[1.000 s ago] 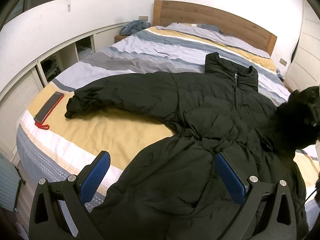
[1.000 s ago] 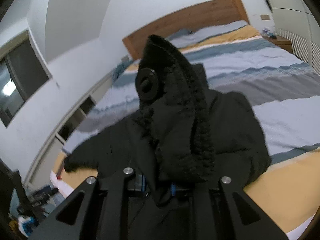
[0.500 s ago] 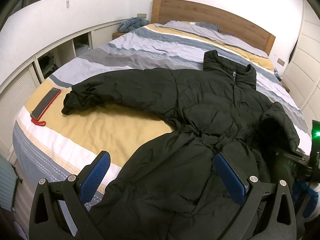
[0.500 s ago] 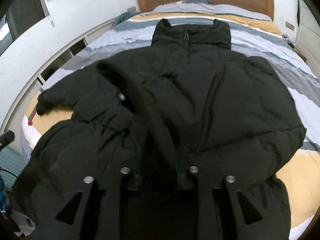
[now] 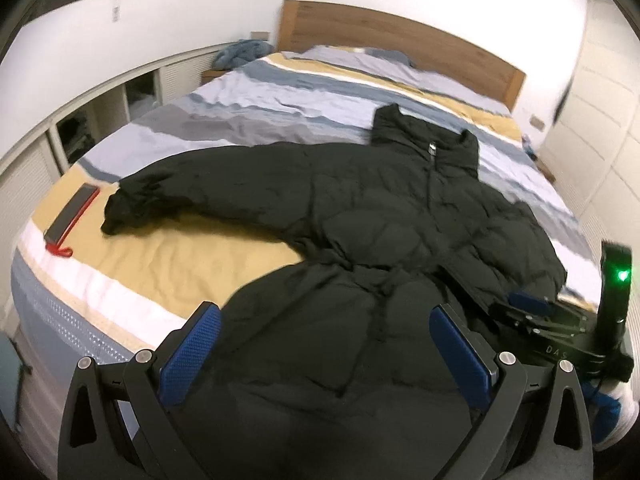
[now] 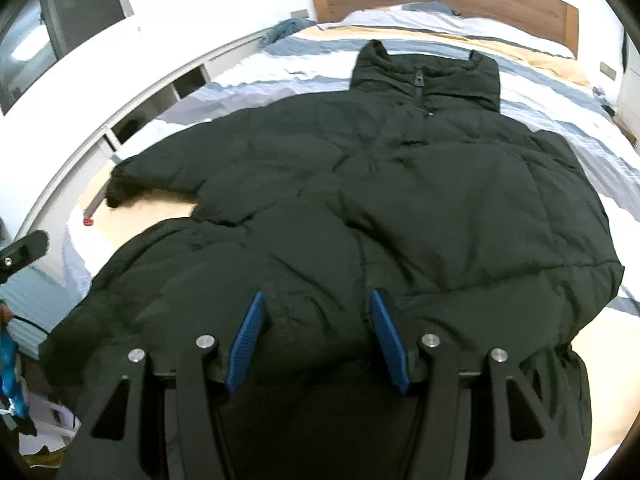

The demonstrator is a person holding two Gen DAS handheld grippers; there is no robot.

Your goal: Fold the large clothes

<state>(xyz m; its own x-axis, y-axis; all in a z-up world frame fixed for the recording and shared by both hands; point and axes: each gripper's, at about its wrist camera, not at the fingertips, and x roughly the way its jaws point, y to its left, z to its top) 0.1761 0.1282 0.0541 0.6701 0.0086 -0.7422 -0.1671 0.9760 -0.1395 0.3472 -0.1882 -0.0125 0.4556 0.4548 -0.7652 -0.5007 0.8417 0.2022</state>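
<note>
A large black puffer jacket (image 5: 380, 216) lies front-up on the striped bed (image 5: 280, 100), collar toward the headboard. Its left sleeve (image 5: 168, 196) stretches out to the left; the right sleeve is folded across the body (image 6: 460, 216). My left gripper (image 5: 326, 344) is open and empty, above the jacket's hem. My right gripper (image 6: 318, 336) is open, its blue pads (image 6: 248, 340) apart just above the folded sleeve's cuff. It also shows at the right edge of the left wrist view (image 5: 560, 320).
A phone in a red case (image 5: 70, 216) lies on the bed's left front corner. A wooden headboard (image 5: 400, 36) stands at the back. White cabinets (image 5: 60, 132) run along the left wall. A blue cloth (image 5: 240, 50) lies by the headboard.
My right gripper carried the right sleeve over the jacket's body, lowered it and opened, letting the sleeve go. The left gripper stayed open and shifted slightly.
</note>
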